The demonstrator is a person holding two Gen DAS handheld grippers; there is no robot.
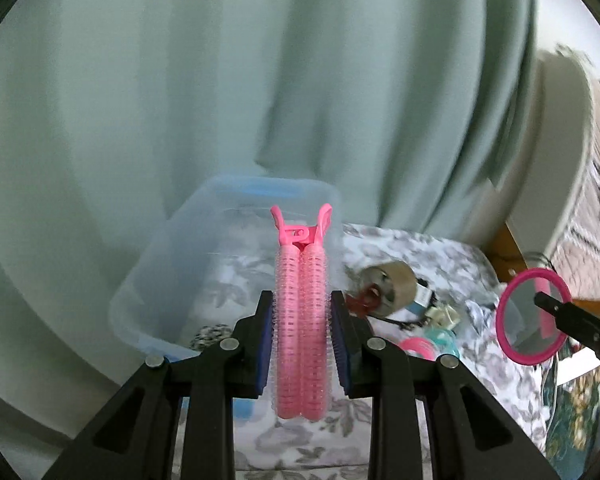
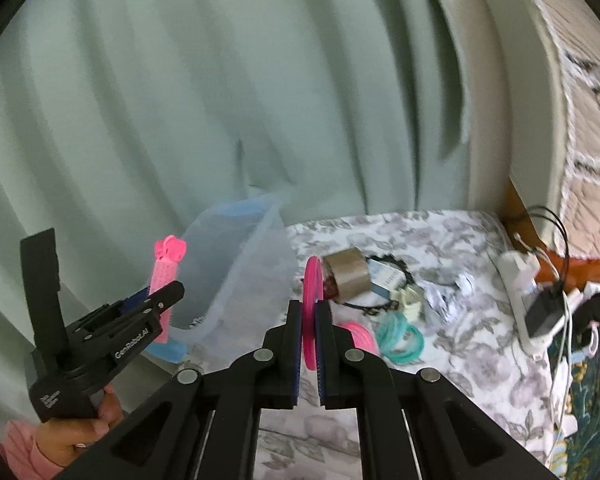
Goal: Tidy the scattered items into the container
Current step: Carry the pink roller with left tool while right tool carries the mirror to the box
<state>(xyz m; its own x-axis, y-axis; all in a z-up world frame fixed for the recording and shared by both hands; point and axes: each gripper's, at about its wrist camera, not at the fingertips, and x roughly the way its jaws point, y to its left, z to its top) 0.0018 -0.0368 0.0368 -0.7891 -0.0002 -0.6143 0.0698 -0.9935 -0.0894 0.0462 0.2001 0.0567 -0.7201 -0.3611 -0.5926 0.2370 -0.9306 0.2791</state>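
Container (image 1: 156, 280): a clear plastic bin with a blue handle at its far end, standing on the floral-covered counter (image 2: 452, 240) against the pale green curtain (image 1: 180, 80). Its near wall is hidden behind the left tongs (image 1: 301, 344), and whatever lies inside is too blurred to name, apart from a dark patterned patch at the bottom. The left tongs are clamped on a pink hair-roller clip (image 1: 301, 320), held upright in front of the bin. The right tongs (image 2: 309, 344) grip a pink-rimmed round mirror (image 2: 311, 312) edge-on. Scattered right of the bin are a brown tape roll (image 2: 348, 276), teal hair ties (image 2: 400, 338), a pink ring (image 2: 360, 334), crumpled paper (image 2: 452, 296) and a black frilled band, partly covered. A white power strip (image 2: 528, 304) with cables sits at the right edge.
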